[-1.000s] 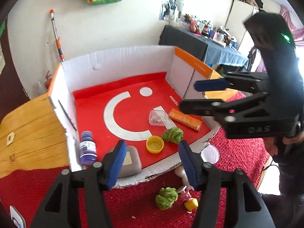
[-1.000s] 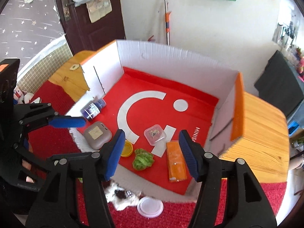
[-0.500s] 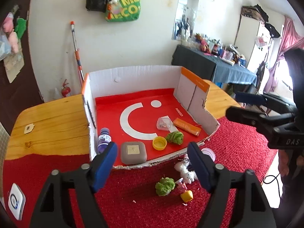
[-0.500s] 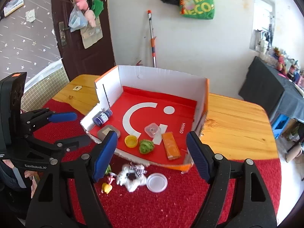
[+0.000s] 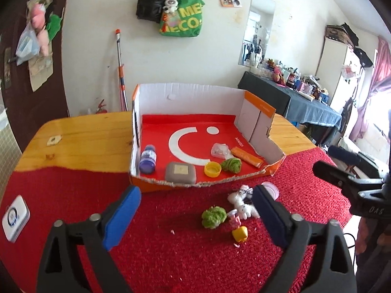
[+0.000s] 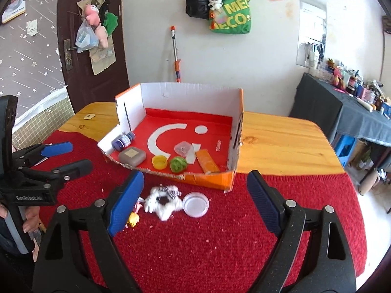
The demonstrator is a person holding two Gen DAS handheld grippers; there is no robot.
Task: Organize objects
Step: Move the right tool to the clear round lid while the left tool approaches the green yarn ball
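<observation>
An open cardboard box [image 5: 185, 97] [image 6: 190, 92] with a red floor stands on the table. Inside lie a purple bottle [image 5: 147, 159], a grey case [image 5: 180, 171], a yellow cap [image 5: 212, 169], a green pom-pom [image 5: 231, 164], a clear packet [image 5: 220, 150] and an orange bar [image 5: 246, 160]. On the red mat in front lie a second green pom-pom [image 5: 214, 217], a white plush [image 6: 162, 201], a small yellow toy [image 5: 240, 234] and a clear lid [image 6: 196, 204]. My left gripper [image 5: 195, 216] and right gripper [image 6: 194, 204] are both open and empty, held back above the mat.
A white device [image 5: 15, 217] lies at the mat's left edge. The wooden table [image 6: 281, 144] shows beside the box. A broom [image 5: 121, 70] leans on the wall behind. A cluttered dark table [image 5: 293, 97] stands at the right.
Both grippers have pulled back and up from the box, so the box and mat objects look smaller and farther. Both stay open and empty.
</observation>
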